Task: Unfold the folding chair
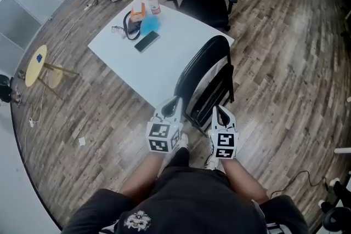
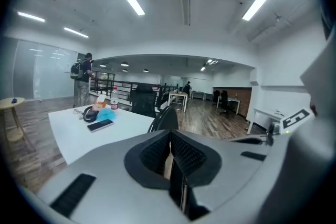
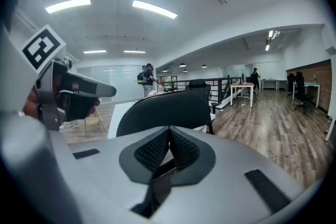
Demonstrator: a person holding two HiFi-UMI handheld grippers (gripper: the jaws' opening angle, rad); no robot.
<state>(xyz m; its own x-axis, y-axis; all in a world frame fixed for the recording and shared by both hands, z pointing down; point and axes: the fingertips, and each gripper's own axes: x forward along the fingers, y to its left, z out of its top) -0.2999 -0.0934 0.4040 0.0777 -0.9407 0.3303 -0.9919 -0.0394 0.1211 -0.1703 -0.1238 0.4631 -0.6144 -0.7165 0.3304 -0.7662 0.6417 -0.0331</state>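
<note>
Chair (image 1: 205, 71): folded, on the floor, leaning on the desk (image 1: 126, 60).
Left tool (image 1: 174, 102): jaws together, empty, by the chair's left rim.
Right tool (image 1: 218, 112): jaws together, empty, by its frame.
Risk: a nudge from closed tools could topple it.

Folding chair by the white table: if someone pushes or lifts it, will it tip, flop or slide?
Probably tips easily: the folding chair stands upright and thin beside the white table. Its frame looks rigid, though hinged parts may swing when lifted. On the smooth wood floor its feet could slide.
</note>
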